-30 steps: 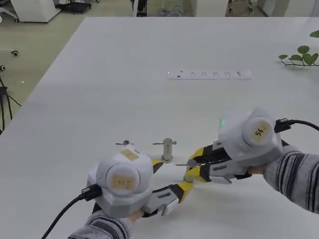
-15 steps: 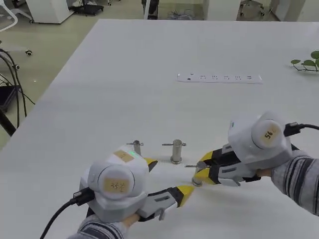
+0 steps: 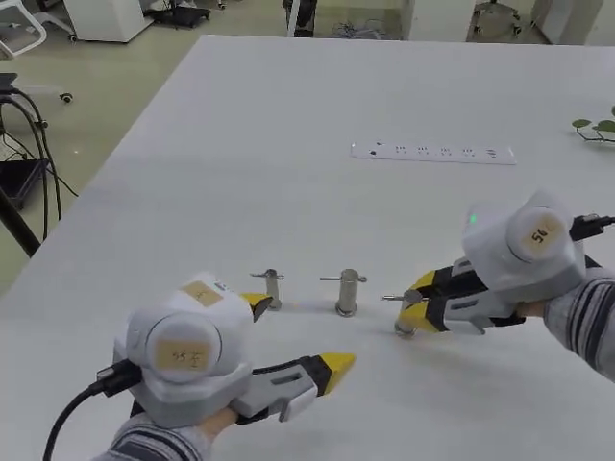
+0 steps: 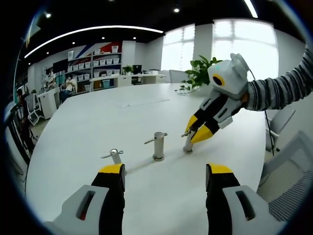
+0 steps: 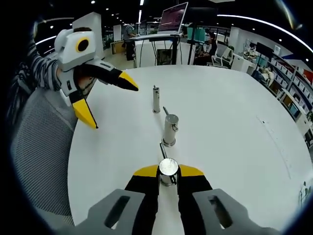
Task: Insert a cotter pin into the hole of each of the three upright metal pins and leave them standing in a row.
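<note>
Sticker [image 3: 541, 233] atop right tool [image 3: 415, 303], gripping metal pin [image 3: 405, 325], shows blurred digits.

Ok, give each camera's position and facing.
Head view: on the head, looking down at the table; sleeves, left gripper and right gripper show.
Left gripper view: on the left gripper, facing the pin row and right gripper; own open jaws show.
Right gripper view: on the right gripper, facing along the row to the left gripper; own jaws clamp the nearest pin.
Both gripper views share the pin row.

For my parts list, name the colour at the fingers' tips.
Yellow-tipped fingers; clearest in the left gripper view.
</note>
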